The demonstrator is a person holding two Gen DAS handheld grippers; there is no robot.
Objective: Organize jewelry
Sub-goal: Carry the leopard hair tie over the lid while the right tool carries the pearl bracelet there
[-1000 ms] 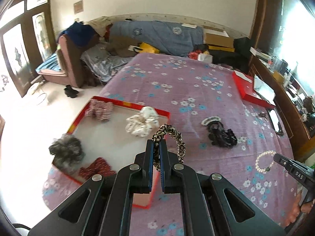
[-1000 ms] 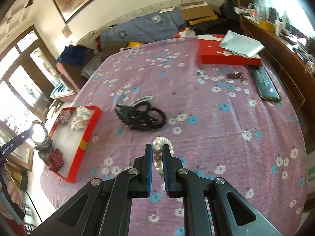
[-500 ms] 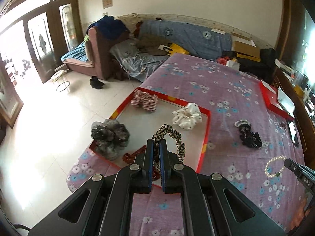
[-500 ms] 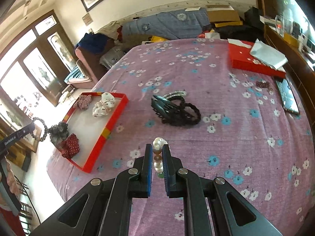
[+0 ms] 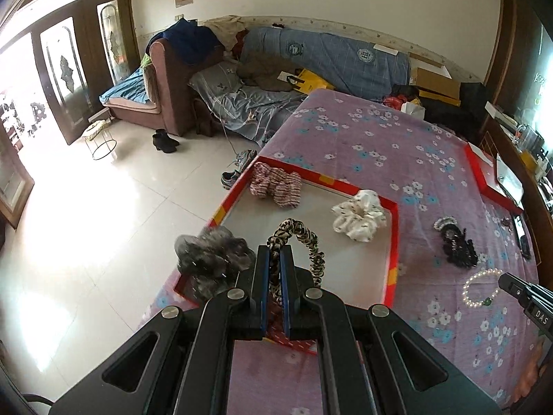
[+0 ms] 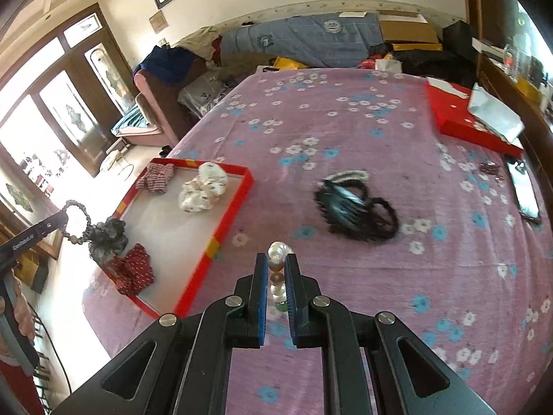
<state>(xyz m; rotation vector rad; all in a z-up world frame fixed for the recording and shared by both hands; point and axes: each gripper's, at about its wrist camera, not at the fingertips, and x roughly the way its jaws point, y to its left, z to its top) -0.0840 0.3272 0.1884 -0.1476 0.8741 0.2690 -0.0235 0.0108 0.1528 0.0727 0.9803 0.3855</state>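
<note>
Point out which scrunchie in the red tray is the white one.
The white scrunchie lies at the tray's far right corner; the striped one, the grey one and the dark red one are darker.

Four scrunchies (image 5: 359, 218) lie in the tray (image 5: 393, 242), left of the hair-clip pile (image 5: 458, 246) on the bedspread (image 5: 363, 138).

Blue-draped sofa (image 5: 331, 58), black boots (image 5: 165, 141), phone (image 6: 525, 192)

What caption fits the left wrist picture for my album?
Left tool grips a leopard scrunchie above the red tray, while the right tool carries a pearl bracelet.
</note>
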